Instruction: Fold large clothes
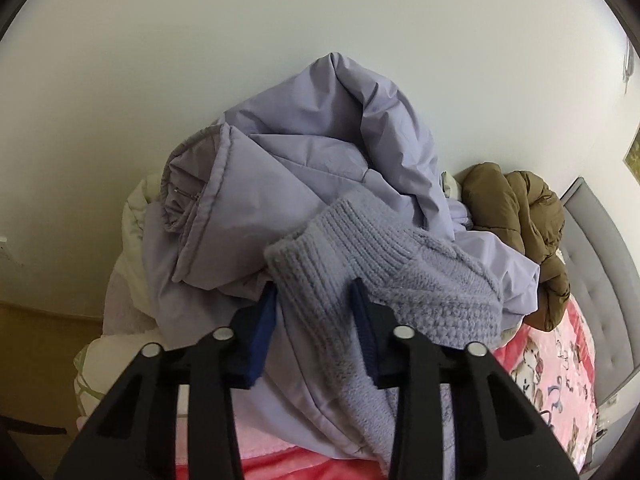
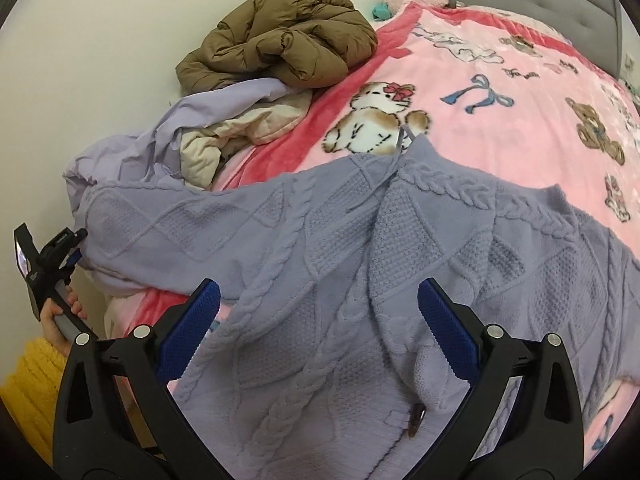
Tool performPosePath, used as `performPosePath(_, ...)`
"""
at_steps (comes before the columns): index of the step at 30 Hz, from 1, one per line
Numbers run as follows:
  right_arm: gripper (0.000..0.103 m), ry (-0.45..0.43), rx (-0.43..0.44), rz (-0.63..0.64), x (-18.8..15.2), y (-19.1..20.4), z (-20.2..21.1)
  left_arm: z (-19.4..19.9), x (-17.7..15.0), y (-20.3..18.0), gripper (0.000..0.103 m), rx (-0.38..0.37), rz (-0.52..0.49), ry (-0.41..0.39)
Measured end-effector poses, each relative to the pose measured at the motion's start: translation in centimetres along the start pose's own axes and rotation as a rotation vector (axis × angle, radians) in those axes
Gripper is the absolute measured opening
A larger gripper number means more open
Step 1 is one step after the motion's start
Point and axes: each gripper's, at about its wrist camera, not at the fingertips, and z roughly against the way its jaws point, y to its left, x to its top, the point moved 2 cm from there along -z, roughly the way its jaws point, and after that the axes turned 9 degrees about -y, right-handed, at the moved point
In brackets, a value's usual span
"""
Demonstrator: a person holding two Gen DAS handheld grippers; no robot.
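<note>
Bed with pink cartoon blanket (image 2: 500, 120), bearing lilac cable-knit sweater (image 2: 320, 248), brown puffer jacket (image 2: 280, 36), lavender coat (image 1: 304, 160).

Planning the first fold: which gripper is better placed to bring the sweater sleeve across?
Left. The left gripper already straddles the sleeve cuff of the knit sweater; the right gripper hangs open over the body.

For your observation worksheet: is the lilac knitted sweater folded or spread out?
Spread out: the sweater lies open across the pink blanket, one sleeve cuff between the left gripper's fingers.
</note>
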Motion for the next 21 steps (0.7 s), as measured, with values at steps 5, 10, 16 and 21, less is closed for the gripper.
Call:
performPosePath(5,0.095,0.002,0.012,-0.026,0.0,-0.1,0.0,0.6,0.2,-0.1,0.021,0.007,-0.015,-0.010)
performPosePath(10,0.095,0.008,0.016,-0.027,-0.3,-0.1,0.2,1.8,0.7,-0.3,0.019,0.026,-0.030,-0.049)
performPosePath(16,0.095,0.001,0.021,-0.025,-0.3,-0.1,0.5,1.7,0.9,-1.7,0.012,0.014,-0.094,-0.045)
performPosePath(21,0.095,-0.023,0.012,-0.039,-0.4,-0.6,1.4,5.5,1.8,-4.6,0.011,-0.080,-0.110,-0.086)
